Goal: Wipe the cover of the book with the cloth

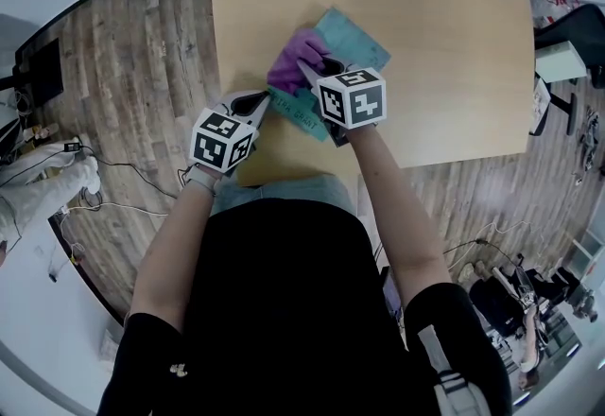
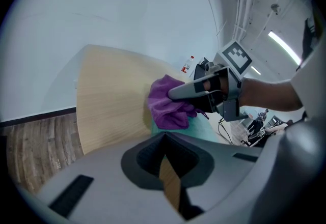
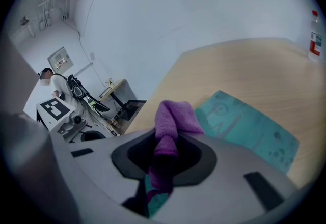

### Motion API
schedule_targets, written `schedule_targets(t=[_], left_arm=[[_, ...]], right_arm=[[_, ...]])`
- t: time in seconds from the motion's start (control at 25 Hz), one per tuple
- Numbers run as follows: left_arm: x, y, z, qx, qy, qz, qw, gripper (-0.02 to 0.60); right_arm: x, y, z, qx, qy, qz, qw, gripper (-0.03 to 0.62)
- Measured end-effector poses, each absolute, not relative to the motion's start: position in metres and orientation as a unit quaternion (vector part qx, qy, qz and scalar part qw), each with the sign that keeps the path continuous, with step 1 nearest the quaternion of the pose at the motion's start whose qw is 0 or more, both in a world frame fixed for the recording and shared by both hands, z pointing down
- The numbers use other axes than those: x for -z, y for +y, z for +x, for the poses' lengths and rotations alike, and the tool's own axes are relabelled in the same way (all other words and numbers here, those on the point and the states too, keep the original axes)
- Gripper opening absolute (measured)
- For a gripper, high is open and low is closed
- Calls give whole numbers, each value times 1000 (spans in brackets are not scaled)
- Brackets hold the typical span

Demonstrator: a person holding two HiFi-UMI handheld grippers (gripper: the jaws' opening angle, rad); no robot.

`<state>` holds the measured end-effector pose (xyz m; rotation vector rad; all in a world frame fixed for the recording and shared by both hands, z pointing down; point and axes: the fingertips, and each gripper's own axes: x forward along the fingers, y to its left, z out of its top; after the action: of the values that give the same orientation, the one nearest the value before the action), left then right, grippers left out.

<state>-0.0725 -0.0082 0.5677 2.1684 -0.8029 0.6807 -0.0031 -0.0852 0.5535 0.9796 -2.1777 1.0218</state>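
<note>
Since cloth meets cover, step: wiping; right gripper (image 1: 310,71) pinches fleecy purple cloth (image 1: 295,60) on flat teal book (image 1: 357,41).
Left gripper (image 1: 257,103): nearly closed, empty, at the book's near corner.
Next: sweep cloth across cover.

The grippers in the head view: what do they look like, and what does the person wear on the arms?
The left gripper and right gripper each have pale grey jaws with dark inner faces and a white cube with black square markers. The person wears short black sleeves.
</note>
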Motion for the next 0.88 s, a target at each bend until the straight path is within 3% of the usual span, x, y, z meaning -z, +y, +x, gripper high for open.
schedule_targets(t=[0.88], left_arm=[[-567, 0, -116, -265, -355, 807, 391, 21]], right_arm=[[-549, -33, -46, -369, -821, 338, 275, 94]])
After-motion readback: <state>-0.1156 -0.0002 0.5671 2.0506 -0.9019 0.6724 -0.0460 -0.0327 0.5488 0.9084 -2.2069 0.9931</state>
